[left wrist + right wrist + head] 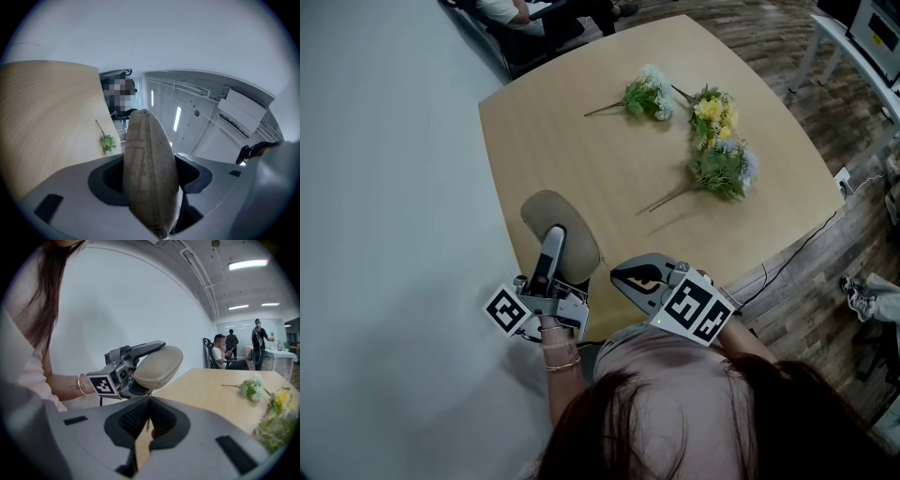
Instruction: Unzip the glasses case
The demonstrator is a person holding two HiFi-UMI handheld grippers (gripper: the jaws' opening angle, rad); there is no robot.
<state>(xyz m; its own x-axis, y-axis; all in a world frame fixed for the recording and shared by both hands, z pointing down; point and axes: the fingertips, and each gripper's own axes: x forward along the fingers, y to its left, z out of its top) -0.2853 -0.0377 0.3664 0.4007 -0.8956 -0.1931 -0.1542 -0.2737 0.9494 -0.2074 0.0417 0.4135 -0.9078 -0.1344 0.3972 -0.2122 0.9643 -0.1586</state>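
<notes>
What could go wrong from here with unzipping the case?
1. The left gripper holds the case raised off the table, near its edge. A hard tug on the zipper may twist the case loose and drop it.
2. The right gripper is shut and apart from the case, and no view shows the zipper pull, so it may miss it.
</notes>
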